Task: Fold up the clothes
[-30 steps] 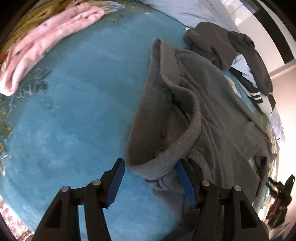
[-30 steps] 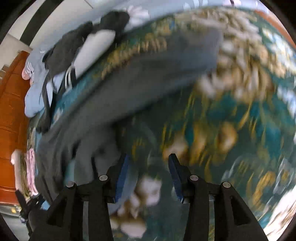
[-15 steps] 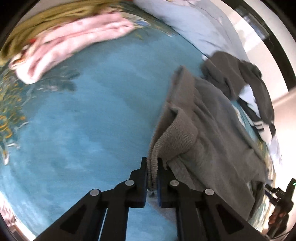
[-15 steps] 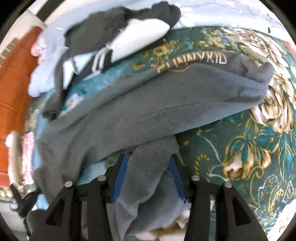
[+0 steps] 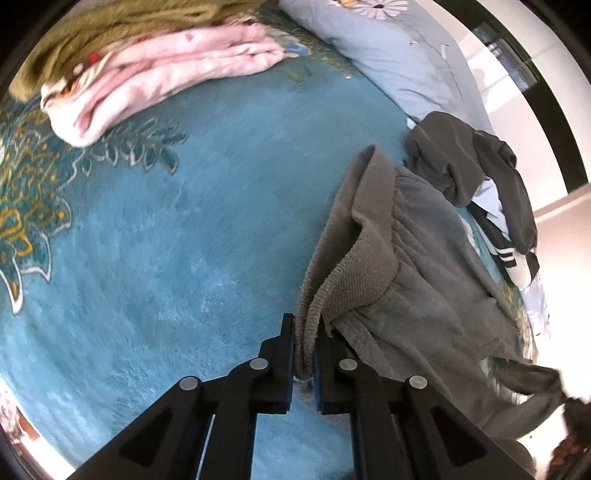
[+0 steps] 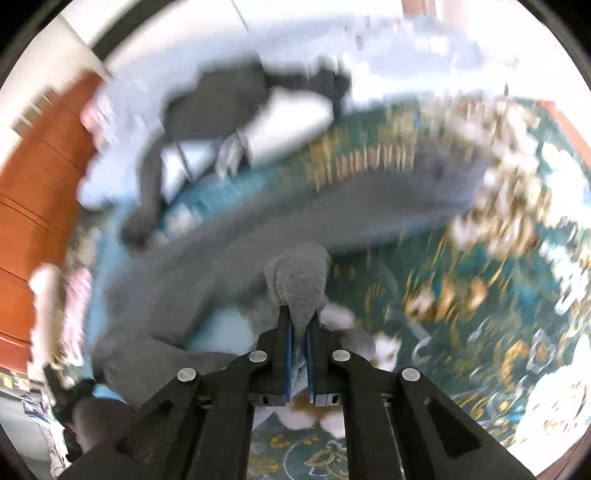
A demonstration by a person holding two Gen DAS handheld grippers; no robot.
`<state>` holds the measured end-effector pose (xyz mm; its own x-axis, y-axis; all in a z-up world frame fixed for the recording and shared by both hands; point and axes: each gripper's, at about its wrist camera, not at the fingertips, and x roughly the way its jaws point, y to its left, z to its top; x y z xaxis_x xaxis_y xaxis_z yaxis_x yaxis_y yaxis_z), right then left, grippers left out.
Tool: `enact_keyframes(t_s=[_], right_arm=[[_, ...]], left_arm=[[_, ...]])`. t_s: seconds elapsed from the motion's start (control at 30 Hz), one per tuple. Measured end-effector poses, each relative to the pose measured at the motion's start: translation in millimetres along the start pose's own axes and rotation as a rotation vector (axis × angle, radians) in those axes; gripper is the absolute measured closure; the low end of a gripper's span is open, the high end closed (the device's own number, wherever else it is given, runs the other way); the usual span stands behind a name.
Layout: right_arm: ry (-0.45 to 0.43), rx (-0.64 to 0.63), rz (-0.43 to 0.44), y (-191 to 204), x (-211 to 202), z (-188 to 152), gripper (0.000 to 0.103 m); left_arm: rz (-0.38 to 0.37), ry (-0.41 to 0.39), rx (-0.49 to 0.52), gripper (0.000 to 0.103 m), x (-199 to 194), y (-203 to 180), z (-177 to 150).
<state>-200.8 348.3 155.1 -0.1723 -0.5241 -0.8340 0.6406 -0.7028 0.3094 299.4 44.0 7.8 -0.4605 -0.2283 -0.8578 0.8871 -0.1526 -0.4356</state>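
Observation:
A grey sweatshirt [image 5: 417,273] lies spread on the blue patterned bedspread [image 5: 192,251]. My left gripper [image 5: 306,350] is shut on its ribbed hem edge, which stands up between the jaws. In the right wrist view, which is blurred by motion, my right gripper [image 6: 299,332] is shut on a bunched grey end of the same sweatshirt [image 6: 299,280]. The rest of the garment [image 6: 332,206] stretches away behind it, with gold lettering near its far edge.
A folded pink garment [image 5: 162,77] and an olive one [image 5: 122,29] lie at the far left. A pile of dark grey and striped clothes [image 5: 491,177] lies beyond the sweatshirt. A pale blue pillow [image 5: 391,51] is at the back. Orange wooden furniture [image 6: 33,192] stands left.
Both grippers were open a second ago. The left one closed on the ribbed hem half a second ago and holds it. The right one has since closed on the grey end and is moving.

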Motion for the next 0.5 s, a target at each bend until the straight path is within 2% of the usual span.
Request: enact_keyframes(t_s=[0.1, 0.13, 0.17, 0.2, 0.27, 0.37, 0.43, 0.5], right_arm=[[-0.154, -0.016, -0.003, -1.9, -45.9, -3.3, 0.097], [-0.176, -0.015, -0.017, -6.9, -53.0, -11.7, 0.097], [-0.159, -0.01, -0.043, -14.9, -50.5, -26.1, 0.097], [-0.117, -0.002, -0.075, -24.7, -41.6, -44.7, 0.097], [0.023, 0.016, -0.14, -46.4, -14.9, -83.6, 0.097], [0.211, 0.106, -0.159, -79.3, 25.0, -140.3, 0.097], [0.267, 0.156, -0.156, -92.5, 38.7, -161.1, 0.097], [0.29, 0.161, -0.149, -97.2, 41.5, -164.2, 0.097]], left_arm=[[-0.02, -0.011, 0.006, 0.094, -5.8, -4.6, -0.3], [-0.02, -0.017, 0.003, 0.094, -7.4, -4.5, -1.4], [-0.016, -0.017, -0.001, 0.094, -8.1, -2.7, -2.6], [-0.011, -0.016, -0.006, 0.094, -8.7, -0.6, -3.7], [-0.002, -0.011, -0.012, 0.094, -4.9, 1.3, -3.6], [0.029, 0.006, 0.017, 0.094, -2.5, 0.0, -6.4], [0.048, 0.009, 0.041, 0.094, -1.5, -2.7, -7.8], [0.056, 0.013, 0.049, 0.094, -2.5, -5.2, -6.2]])
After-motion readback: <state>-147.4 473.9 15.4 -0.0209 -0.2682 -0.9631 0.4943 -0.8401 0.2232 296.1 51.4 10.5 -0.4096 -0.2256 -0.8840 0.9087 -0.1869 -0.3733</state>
